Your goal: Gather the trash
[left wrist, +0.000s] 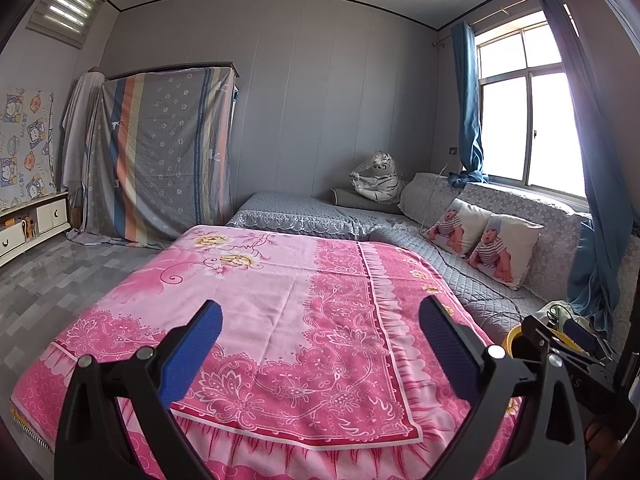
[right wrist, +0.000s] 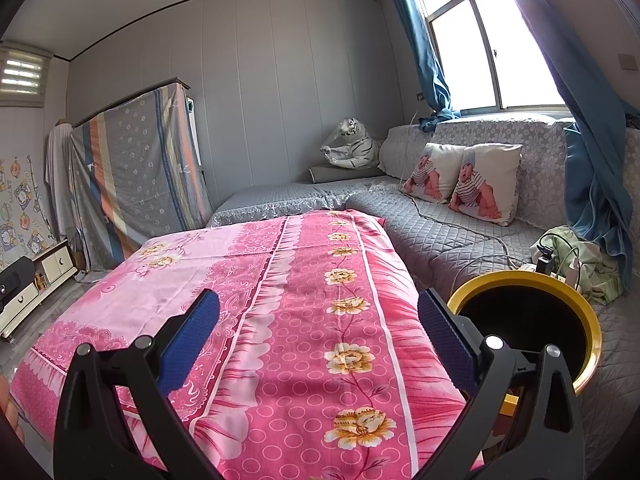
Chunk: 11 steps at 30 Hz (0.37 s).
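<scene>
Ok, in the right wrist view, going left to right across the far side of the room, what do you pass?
Low cabinet → sheet-draped wardrobe → plush tiger → two baby-print pillows → blue curtain.

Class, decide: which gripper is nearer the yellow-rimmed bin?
Right. The right gripper sits beside the yellow-rimmed bin; the left gripper hangs farther left, over the pink bedspread.

We can read only faint, partial lettering, perhaps "LUCKY", on the cartoon wall poster [left wrist: 24, 140]; the rest is illegible.
</scene>
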### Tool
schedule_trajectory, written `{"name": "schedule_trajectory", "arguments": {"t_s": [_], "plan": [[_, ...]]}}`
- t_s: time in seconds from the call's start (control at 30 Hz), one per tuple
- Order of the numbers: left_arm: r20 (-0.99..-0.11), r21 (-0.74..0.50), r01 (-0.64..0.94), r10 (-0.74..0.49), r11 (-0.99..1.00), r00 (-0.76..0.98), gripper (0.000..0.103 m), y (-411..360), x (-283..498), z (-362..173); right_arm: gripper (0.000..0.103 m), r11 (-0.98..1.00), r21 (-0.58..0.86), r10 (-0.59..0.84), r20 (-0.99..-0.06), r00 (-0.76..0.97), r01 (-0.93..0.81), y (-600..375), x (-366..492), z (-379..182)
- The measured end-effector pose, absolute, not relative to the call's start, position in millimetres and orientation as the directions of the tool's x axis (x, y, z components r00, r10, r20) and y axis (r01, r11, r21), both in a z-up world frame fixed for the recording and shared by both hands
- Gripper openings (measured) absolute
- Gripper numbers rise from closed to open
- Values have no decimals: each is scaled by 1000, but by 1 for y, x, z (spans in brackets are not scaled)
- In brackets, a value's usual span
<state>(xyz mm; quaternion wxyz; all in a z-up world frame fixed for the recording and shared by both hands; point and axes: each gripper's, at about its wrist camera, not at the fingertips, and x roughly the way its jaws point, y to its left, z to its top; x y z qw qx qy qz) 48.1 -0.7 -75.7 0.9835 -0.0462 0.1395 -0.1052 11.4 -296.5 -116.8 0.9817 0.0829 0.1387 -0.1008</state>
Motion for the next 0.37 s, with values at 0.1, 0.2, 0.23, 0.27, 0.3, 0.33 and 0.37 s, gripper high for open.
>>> {"name": "schedule_trajectory", "arguments": {"t_s": [0.1, 0.2, 0.23, 0.27, 0.3, 0.33, 0.37], "plan": [[-266, -116, 190, -215, 975, 940, 95, -1, 47, -76, 95, 966, 134, -176, -292, 940, 222, -297, 12, -117], [-271, -120, 194, -221, 973, 937, 95, -2, 49, -76, 95, 966, 134, -175, -293, 940, 222, -297, 12, -117], [-273, -120, 194, -220, 974, 937, 95, -2, 49, -76, 95, 966, 134, -175, -293, 940, 222, -297, 12, -117], [-273, -120, 194, -220, 974, 936, 95, -2, 49, -76, 95, 966, 135, -176, -293, 940, 222, -297, 12, -117], [-274, -119, 194, -220, 974, 936, 95, -2, 49, -76, 95, 966, 135, -175, -293, 940, 222, -297, 12, -117], [-274, -118, 194, -220, 974, 936, 95, -2, 49, -76, 95, 965, 135, -176, -294, 940, 223, -297, 12, -117], [-273, -117, 193, -218, 974, 937, 95, -2, 49, -76, 95, 965, 135, -176, -294, 940, 223, -297, 12, -117]]}}
